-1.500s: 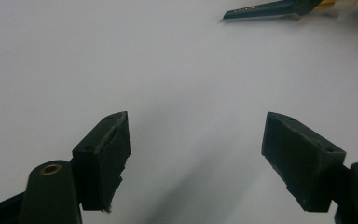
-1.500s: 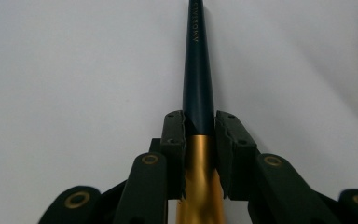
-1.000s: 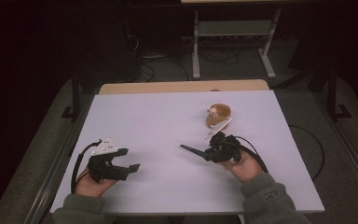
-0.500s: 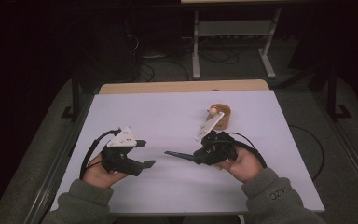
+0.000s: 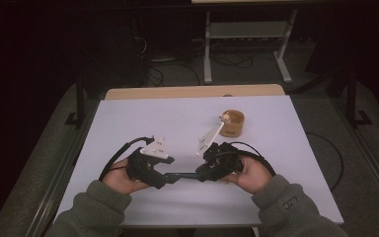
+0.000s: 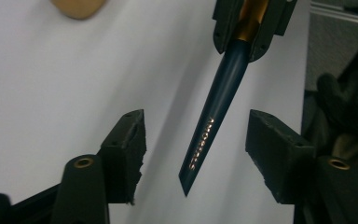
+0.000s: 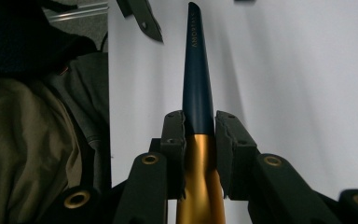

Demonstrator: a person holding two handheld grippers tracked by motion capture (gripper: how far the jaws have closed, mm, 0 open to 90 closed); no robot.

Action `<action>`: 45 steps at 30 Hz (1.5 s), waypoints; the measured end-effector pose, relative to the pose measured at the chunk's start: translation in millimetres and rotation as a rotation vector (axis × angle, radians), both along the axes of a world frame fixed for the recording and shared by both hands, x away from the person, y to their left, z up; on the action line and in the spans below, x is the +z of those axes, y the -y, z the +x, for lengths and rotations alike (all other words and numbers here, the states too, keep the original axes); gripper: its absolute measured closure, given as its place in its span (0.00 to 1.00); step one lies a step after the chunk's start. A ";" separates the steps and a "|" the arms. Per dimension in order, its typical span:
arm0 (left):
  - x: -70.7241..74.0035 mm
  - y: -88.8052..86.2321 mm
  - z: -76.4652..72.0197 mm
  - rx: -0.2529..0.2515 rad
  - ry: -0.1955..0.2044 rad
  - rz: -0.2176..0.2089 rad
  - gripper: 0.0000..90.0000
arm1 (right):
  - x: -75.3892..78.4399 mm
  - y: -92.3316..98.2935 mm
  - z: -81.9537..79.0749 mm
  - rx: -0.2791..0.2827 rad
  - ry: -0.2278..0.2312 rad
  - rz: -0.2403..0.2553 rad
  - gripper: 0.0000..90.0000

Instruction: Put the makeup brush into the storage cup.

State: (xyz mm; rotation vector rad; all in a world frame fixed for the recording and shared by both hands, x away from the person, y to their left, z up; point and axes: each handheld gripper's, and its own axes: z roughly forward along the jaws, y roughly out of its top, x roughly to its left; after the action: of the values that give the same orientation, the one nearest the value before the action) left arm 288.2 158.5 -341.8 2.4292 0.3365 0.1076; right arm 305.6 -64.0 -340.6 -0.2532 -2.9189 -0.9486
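Note:
A pen with a dark blue cap (image 7: 196,70) and a gold barrel (image 7: 200,177) lies level above the white table (image 5: 143,123). My right gripper (image 7: 199,123) is shut on it where cap meets barrel. In the high view the pen (image 5: 182,175) bridges the right gripper (image 5: 201,174) and the left gripper (image 5: 171,177), both held near the table's front edge. In the left gripper view the cap's tapered end (image 6: 209,126) points in between the jaws of my left gripper (image 6: 198,128). Those jaws have just been closing, with gaps still on both sides of the cap.
A small round wooden cup (image 5: 233,123) stands on the table behind the right hand, and its edge shows as a tan shape (image 6: 77,7) in the left gripper view. Beyond the table's far edge are a metal stand (image 5: 246,44) and cables on the floor.
Both hands have lifted and come together at the table's front. The pen's cap end now sits between the left jaws, which stand narrower than before.

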 end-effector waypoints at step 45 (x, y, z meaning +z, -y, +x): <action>-12.8 -18.6 -0.6 0.083 -0.001 0.000 0.85 | -11.9 15.5 -0.4 -0.089 -0.018 0.111 0.53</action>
State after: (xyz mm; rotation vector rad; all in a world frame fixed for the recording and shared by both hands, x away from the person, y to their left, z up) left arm 287.7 177.1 -354.5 2.4153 0.4375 0.1431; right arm 305.1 -79.5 -352.5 -0.3857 -2.8477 -1.1112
